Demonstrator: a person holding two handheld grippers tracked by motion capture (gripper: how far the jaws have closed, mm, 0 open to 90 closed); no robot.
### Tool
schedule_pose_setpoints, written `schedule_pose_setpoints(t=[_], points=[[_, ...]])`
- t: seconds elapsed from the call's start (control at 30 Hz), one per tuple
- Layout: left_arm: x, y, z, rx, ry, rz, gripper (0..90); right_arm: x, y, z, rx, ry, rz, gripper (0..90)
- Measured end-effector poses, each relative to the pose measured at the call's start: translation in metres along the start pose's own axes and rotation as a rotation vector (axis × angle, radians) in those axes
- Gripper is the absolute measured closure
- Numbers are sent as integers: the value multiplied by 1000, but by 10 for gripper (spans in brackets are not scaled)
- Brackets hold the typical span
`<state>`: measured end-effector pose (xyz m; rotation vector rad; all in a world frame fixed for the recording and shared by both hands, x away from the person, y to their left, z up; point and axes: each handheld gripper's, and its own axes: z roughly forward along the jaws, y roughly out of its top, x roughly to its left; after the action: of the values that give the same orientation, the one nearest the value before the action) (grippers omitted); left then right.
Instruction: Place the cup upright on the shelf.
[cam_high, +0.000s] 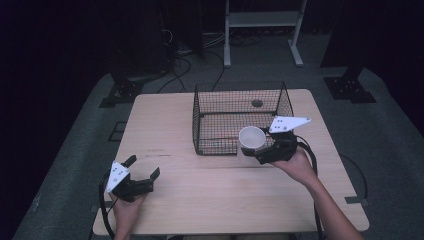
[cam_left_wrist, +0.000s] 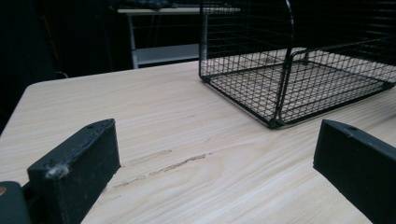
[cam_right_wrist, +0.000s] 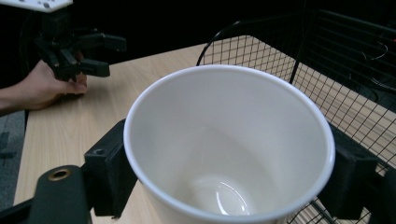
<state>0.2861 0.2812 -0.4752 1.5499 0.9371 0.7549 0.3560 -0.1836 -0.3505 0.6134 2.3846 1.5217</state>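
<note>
A white cup (cam_high: 251, 138) is held upright in my right gripper (cam_high: 260, 148), whose jaws are shut on its sides, at the front wall of a black wire basket (cam_high: 240, 120). In the right gripper view the empty cup (cam_right_wrist: 229, 149) sits between the two pads (cam_right_wrist: 105, 170), with the basket (cam_right_wrist: 327, 84) just behind it. My left gripper (cam_high: 143, 170) rests open at the table's front left, nothing between its fingers (cam_left_wrist: 74, 170). The left gripper view has the basket (cam_left_wrist: 299, 65) ahead to the right. The left gripper (cam_right_wrist: 100, 56) also appears far off in the right gripper view.
The light wooden table (cam_high: 165, 125) has a round cable hole (cam_high: 257, 103) under the basket. A white metal frame (cam_high: 262, 30) and cables lie on the floor beyond the table's far edge.
</note>
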Motion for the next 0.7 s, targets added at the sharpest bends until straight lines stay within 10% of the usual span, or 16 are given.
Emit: schedule_pose_setpoints(t=[0.23,0.7], points=[[6,-1,0,2,-6,-61,0,-12,18,-5,-13,-20,-2,189],[3,-2,-5,-48,-34,2,0,-43,44,3,15,-31,22,189]])
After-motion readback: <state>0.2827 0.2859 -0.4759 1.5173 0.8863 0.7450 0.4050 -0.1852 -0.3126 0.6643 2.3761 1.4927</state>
